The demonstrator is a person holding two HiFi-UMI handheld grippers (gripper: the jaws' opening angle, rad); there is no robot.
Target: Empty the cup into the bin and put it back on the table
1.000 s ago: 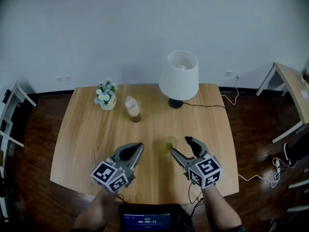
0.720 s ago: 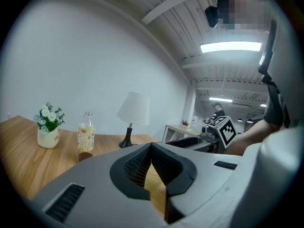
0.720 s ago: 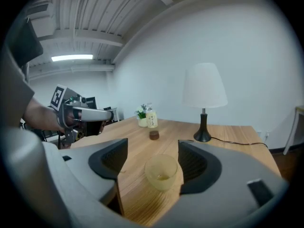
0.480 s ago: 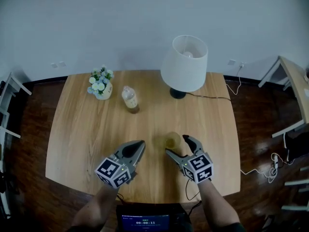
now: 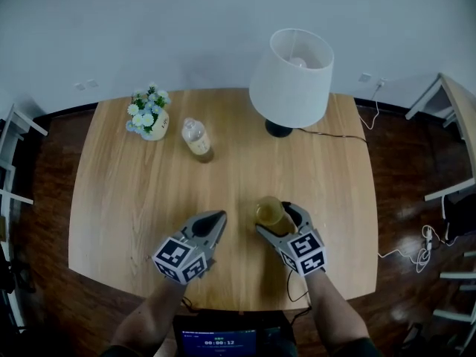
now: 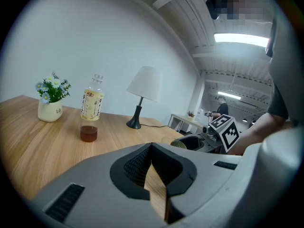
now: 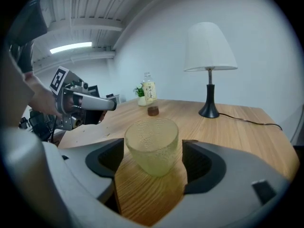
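A yellowish, translucent dimpled cup [image 5: 268, 210] [image 7: 152, 145] stands upright on the wooden table [image 5: 134, 199] near its front edge. My right gripper [image 5: 277, 219] [image 7: 153, 158] is open, and its jaws have just been opening. The cup stands between its two pads with a thin gap on each side. My left gripper [image 5: 217, 217] [image 6: 152, 145] hovers low to the left of the cup, apart from it. Its jaws are shut with nothing in them. I cannot tell what is inside the cup.
A white-shaded lamp [image 5: 291, 69] stands at the back right, its cable [image 5: 335, 134] trailing off the right edge. A drink bottle [image 5: 196, 138] with a small brown cap [image 5: 207, 156] beside it and a flower pot [image 5: 147, 117] stand at the back left.
Both grippers have sunk toward the table. The right gripper's jaws have spread and moved forward, so the cup now stands between them. The left gripper stayed shut.
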